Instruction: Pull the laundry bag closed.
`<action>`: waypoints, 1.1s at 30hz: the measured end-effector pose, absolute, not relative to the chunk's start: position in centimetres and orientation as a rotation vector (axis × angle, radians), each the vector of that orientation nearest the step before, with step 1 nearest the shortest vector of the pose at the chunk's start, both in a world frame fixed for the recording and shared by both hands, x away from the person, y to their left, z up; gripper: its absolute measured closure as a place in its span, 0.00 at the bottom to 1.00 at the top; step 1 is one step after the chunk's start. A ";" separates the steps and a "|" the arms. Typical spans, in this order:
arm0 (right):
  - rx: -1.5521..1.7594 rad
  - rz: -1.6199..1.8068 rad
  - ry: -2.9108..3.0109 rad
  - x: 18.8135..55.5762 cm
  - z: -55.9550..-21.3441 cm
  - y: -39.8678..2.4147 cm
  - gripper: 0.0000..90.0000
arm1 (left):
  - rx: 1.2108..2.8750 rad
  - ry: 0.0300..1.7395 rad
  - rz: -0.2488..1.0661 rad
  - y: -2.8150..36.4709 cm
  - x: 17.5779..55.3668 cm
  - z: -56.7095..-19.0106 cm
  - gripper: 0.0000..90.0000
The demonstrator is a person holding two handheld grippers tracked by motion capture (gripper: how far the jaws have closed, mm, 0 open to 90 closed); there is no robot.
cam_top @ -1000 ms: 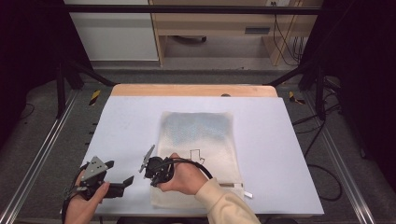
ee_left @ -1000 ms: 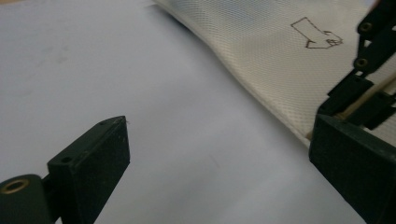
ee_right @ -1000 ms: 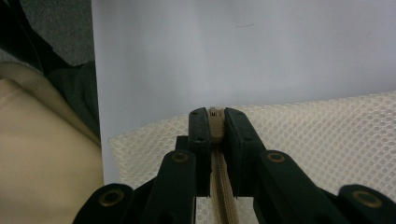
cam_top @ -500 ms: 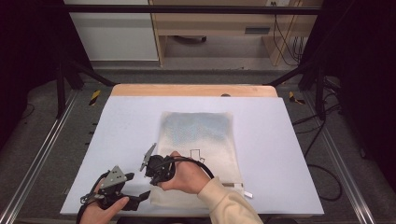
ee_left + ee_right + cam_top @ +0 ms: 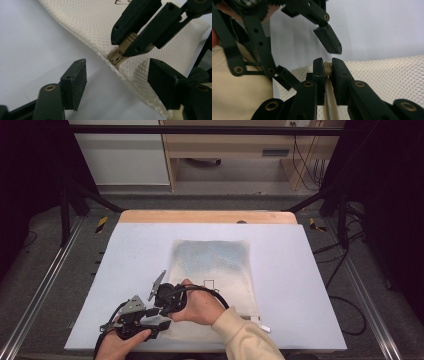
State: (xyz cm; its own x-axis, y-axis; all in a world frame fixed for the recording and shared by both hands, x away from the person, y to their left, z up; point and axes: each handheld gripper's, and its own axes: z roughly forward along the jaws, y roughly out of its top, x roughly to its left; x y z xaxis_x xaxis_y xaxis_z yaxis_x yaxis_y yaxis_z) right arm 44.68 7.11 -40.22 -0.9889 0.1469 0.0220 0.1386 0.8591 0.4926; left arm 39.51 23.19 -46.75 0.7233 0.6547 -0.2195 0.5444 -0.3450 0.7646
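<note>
Right gripper (image 5: 326,66) clamps mesh bag (image 5: 105,27) zipper end (image 5: 117,56) (hand-hidden from above); left gripper (image 5: 117,75) closing, unclenched, straddles bag corner.

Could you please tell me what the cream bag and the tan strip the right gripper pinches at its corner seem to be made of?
The cream mesh bag looks like woven synthetic netting, matte: a fine honeycomb of small holes shows across it. The tan ribbed strip at its corner looks like a moulded plastic zipper end, though braided cord is possible; its ridges are regular. The right gripper is clamped on it, on a smooth white table surface.
</note>
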 end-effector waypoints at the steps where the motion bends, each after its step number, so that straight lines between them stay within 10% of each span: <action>1: 0.231 0.801 3.013 44.7 -40.2 7.1 0.91 | 2.027 0.909 0.140 23.1 39.6 -46.8 0.41; 33: 0.232 0.834 3.001 44.7 -39.8 7.0 0.91 | 2.013 0.843 -0.009 22.5 41.3 -48.0 0.70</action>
State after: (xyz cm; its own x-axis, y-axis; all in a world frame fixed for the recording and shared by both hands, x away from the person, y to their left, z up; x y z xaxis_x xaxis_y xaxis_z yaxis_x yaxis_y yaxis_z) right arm 44.73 6.99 -39.76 -0.9888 0.1474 0.0224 0.1378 0.8463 0.5146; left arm 41.35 22.47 -48.02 0.7653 0.5572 -0.3223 0.5641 -0.3394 0.7528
